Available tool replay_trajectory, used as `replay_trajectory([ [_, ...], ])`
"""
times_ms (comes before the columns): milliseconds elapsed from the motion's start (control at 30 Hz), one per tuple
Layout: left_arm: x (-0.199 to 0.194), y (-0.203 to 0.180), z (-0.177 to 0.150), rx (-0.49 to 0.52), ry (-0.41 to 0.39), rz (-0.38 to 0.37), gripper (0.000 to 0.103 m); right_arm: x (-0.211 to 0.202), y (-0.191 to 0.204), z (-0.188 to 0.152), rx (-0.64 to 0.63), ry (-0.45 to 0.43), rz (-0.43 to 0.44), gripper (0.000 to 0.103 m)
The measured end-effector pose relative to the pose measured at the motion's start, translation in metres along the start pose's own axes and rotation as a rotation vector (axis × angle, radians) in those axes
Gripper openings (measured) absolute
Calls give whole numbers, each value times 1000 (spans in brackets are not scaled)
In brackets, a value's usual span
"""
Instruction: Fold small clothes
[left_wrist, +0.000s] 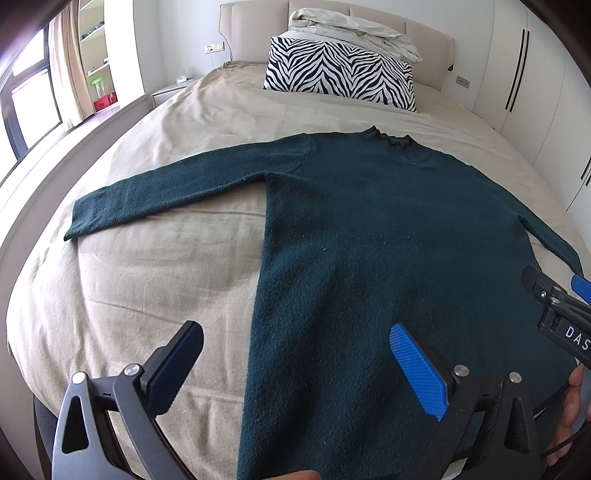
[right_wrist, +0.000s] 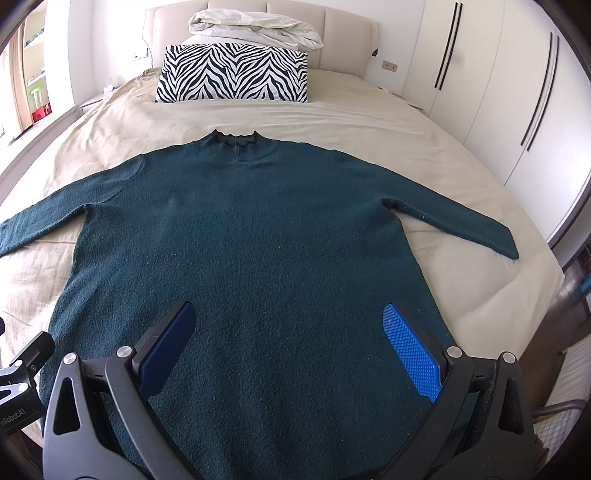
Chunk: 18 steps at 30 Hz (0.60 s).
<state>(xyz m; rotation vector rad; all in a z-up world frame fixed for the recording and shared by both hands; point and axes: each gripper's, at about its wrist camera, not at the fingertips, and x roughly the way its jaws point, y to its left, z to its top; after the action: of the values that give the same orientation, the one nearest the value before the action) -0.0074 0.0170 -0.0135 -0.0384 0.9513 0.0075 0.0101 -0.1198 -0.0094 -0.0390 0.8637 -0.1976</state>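
A dark teal long-sleeved sweater (left_wrist: 369, 240) lies flat on the beige bed sheet (left_wrist: 155, 288), collar toward the headboard, both sleeves spread out. It also fills the right wrist view (right_wrist: 258, 240). My left gripper (left_wrist: 295, 350) is open and empty, above the sweater's lower left edge near the hem. My right gripper (right_wrist: 288, 332) is open and empty, above the lower middle of the sweater. The right gripper also shows at the right edge of the left wrist view (left_wrist: 561, 310).
A zebra-striped pillow (right_wrist: 232, 74) and a rumpled white duvet (right_wrist: 255, 29) lie at the padded headboard. White wardrobe doors (right_wrist: 498, 92) stand right of the bed. A window and shelves (left_wrist: 92, 55) are to the left. The bed's right edge (right_wrist: 554, 280) is close.
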Motion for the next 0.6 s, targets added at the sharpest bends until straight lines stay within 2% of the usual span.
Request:
replay_trajectory([
  [600,3,2,-2,-7,10,-7,103,2,0,-1,1,3,0,103],
])
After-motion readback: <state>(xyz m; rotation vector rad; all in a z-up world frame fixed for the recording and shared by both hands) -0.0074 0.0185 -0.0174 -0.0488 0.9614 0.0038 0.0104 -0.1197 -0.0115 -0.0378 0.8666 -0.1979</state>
